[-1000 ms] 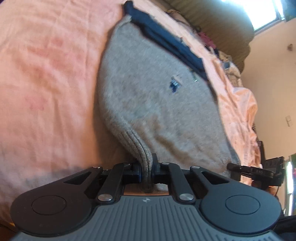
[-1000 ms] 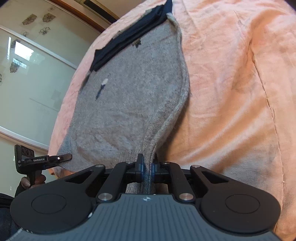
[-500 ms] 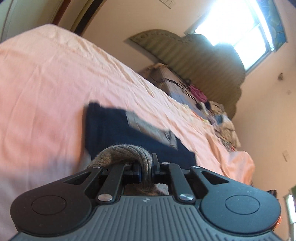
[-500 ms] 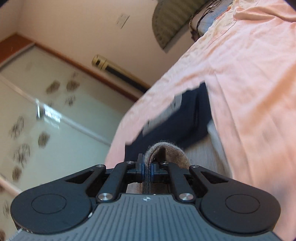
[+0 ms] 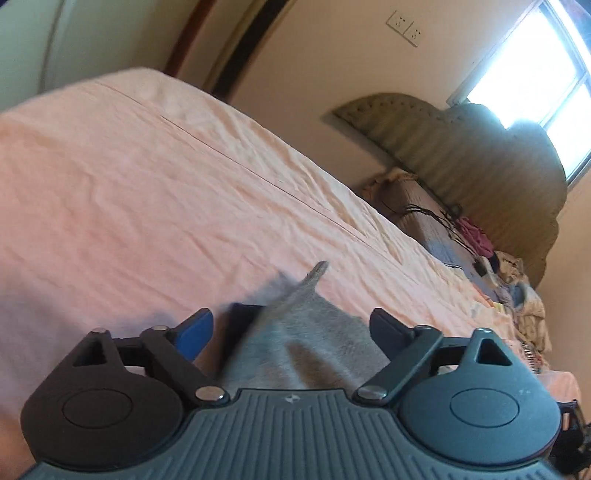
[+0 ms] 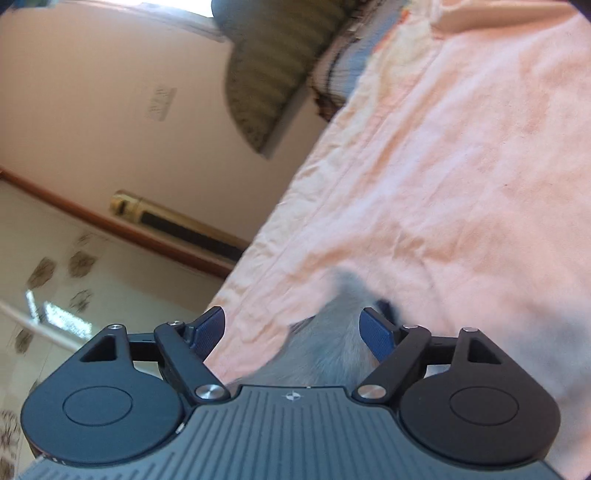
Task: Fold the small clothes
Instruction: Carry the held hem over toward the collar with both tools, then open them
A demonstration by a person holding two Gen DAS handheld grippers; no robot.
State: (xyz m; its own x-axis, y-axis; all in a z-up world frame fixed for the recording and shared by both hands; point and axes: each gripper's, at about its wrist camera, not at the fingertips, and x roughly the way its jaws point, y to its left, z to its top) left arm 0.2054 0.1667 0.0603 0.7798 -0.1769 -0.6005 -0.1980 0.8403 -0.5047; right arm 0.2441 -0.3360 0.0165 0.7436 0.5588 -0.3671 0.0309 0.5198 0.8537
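A grey knit sweater [image 5: 306, 332] lies on the pink bedsheet [image 5: 147, 184], and a corner of it shows blurred between the jaws of my left gripper [image 5: 291, 325]. Those jaws are opening and stand wide apart; the pads do not press the cloth. A strip of its dark navy part [image 5: 240, 321] shows beside the left pad. In the right wrist view the same grey sweater [image 6: 332, 339] lies blurred between the jaws of my right gripper [image 6: 293, 328], which are also opening, with neither blue pad on the fabric. A dark navy edge [image 6: 388, 308] peeks behind the right pad.
The pink sheet [image 6: 443, 184] stretches far ahead. A green padded headboard [image 5: 480, 166] stands at the far end with a heap of clothes [image 5: 517, 280] and a pillow [image 5: 424, 214] before it. A bright window [image 5: 535, 66] and a wall socket [image 5: 404, 26] lie beyond.
Both grippers carried the sweater's ribbed hem forward over the navy part, then let it go; their jaws went from shut on the hem to wide apart.
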